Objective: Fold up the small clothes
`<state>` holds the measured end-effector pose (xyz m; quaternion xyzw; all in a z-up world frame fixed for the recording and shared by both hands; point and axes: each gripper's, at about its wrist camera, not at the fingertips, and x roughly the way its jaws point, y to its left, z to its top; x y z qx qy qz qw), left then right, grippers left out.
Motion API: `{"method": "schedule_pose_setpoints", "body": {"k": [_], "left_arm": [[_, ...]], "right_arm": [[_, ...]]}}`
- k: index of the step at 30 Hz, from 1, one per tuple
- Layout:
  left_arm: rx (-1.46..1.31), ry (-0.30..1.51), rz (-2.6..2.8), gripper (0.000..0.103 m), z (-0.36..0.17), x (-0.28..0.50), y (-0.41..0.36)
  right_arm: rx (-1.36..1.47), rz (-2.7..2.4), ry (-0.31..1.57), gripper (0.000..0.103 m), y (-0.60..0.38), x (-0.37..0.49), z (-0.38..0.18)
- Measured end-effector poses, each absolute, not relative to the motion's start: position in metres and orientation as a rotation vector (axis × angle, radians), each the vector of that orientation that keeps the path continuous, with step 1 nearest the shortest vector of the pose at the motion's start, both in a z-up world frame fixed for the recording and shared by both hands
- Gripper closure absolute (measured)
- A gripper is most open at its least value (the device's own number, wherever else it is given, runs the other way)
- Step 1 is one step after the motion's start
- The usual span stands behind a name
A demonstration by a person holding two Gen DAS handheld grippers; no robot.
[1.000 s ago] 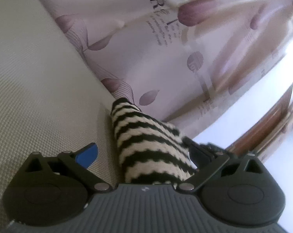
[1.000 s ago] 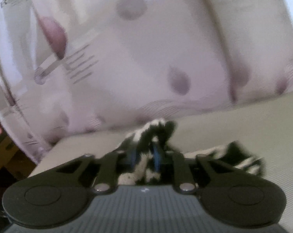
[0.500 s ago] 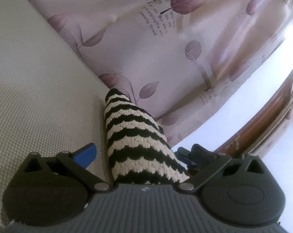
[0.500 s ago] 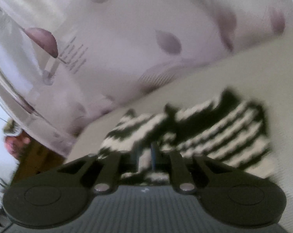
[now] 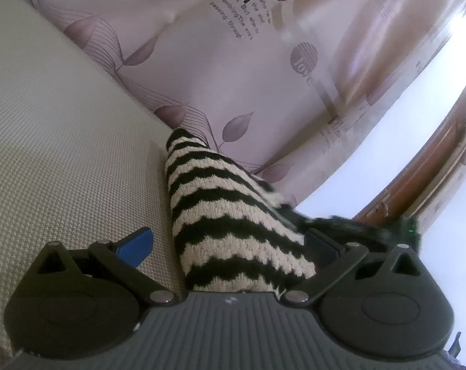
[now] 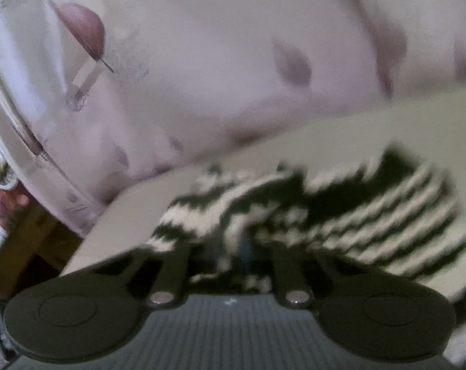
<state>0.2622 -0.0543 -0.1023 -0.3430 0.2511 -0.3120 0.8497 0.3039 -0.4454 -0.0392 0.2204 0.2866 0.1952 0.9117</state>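
Note:
A small black-and-cream striped knit garment (image 5: 226,215) lies on the beige woven surface (image 5: 63,154). In the left wrist view it rises between the wide-open fingers of my left gripper (image 5: 230,243), whose blue pads (image 5: 137,242) stand apart on either side. In the blurred right wrist view the garment (image 6: 372,209) spreads to the right, and my right gripper (image 6: 243,246) is shut on a bunch of it near its left edge. The pinched part hides the fingertips.
A pale bedcover with purple leaf prints (image 5: 248,61) (image 6: 233,61) rises behind the beige surface. A wooden door frame (image 5: 418,166) and bright wall are at the right. Dark wooden furniture (image 6: 26,246) sits beyond the surface's left edge.
The right gripper has swung with the garment, which now spreads out wide to its right. The left gripper stays open around the knit and has tilted slightly; a dark blurred piece appears at its right finger.

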Motion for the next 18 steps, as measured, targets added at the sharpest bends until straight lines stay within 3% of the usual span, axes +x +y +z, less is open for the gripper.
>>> {"method": "schedule_pose_setpoints", "body": {"k": [4, 9, 11, 13, 14, 18], "left_arm": [[-0.746, 0.535, -0.661, 0.001, -0.104, 0.264, -0.053], [-0.718, 0.535, -0.668, 0.001, -0.101, 0.262, -0.056], [-0.711, 0.551, -0.671, 0.001, -0.103, 0.264, -0.058], [-0.713, 0.553, -0.675, 0.001, -0.103, 0.263, -0.058], [-0.713, 0.551, -0.675, 0.001, -0.103, 0.263, -0.058], [-0.713, 0.559, -0.677, 0.001, -0.104, 0.264, -0.059]], "right_arm": [[0.359, 0.353, 0.584, 0.095, -0.468, 0.292, -0.02], [0.478, 0.358, 0.675, 0.094, -0.485, 0.297, -0.048], [0.616, 0.356, 0.671, 0.083, -0.495, 0.297, -0.061], [0.731, 0.39, 0.631, 0.042, -0.501, 0.294, -0.067], [0.779, 0.421, 0.609, 0.035, -0.502, 0.292, -0.068], [0.818, 0.483, 0.621, 0.032, -0.486, 0.294, -0.066]]}}
